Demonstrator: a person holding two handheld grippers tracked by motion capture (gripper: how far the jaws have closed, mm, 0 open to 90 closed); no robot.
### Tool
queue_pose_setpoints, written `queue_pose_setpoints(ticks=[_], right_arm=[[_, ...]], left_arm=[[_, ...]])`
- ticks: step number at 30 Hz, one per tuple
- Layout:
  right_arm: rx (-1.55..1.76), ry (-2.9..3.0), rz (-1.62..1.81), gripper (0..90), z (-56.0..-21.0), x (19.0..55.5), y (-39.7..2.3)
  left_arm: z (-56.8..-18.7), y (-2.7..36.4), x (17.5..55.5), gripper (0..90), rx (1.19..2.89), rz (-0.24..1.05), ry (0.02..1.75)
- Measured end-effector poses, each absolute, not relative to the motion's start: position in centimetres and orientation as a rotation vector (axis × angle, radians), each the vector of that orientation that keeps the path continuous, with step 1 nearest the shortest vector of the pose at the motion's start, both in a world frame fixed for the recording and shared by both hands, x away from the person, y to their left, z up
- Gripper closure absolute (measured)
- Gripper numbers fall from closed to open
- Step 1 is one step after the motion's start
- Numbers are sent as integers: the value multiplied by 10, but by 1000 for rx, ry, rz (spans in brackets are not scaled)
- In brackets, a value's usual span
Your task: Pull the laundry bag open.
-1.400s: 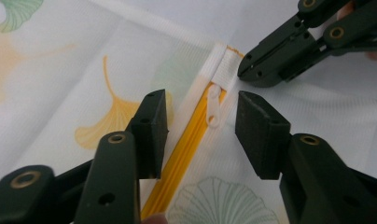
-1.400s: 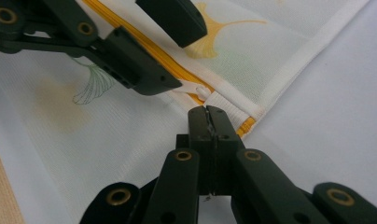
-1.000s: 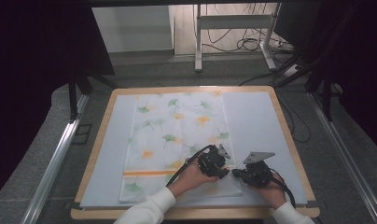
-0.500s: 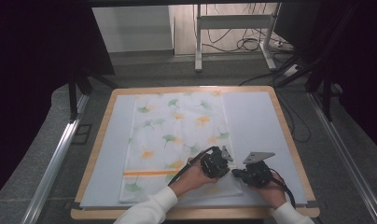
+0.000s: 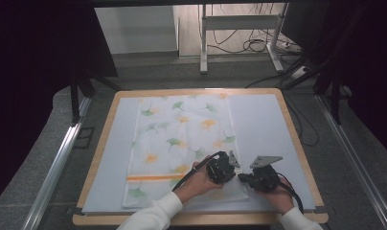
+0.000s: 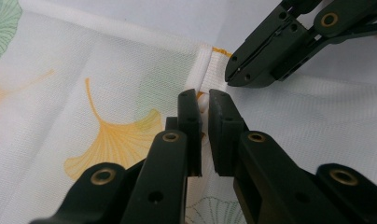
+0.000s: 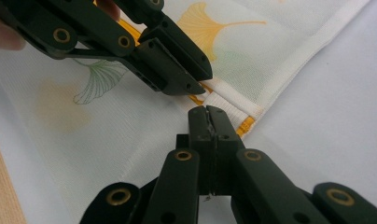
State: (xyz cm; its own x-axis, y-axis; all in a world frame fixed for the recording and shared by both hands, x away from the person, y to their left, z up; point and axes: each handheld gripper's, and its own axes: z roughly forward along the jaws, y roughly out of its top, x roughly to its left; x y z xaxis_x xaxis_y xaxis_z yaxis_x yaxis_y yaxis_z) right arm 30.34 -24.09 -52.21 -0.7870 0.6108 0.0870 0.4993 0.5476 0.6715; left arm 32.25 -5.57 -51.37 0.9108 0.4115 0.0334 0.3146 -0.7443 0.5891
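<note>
Two claws meet at the hem: left claw (image 6: 204, 105) pinching thin, floppy cloth (image 6: 107, 79); right claw (image 7: 208, 122) pressed together, hold can't be told.

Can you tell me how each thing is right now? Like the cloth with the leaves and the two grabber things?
Cloth: spread flat on the table, right hem pinched up into a small fold near the orange stripe.
Left gripper: nearly shut, pinching the cloth's white hem fold.
Right gripper: jaws pressed together, tips at the hem; cannot tell if it grips cloth.
Table: pale mat on top, cloth lying on it.
</note>
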Motion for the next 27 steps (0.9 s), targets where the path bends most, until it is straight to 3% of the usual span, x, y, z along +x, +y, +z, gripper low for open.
queue_pose_setpoints(ticks=[19, 27], right_arm=[[955, 2620, 1072, 893, -523, 304, -242], [958, 2622, 1072, 893, -523, 304, -242]], left_arm=[[-517, -50, 326, 899, 2410, 104, 576], [-515, -57, 326, 791, 2449, 100, 545]])
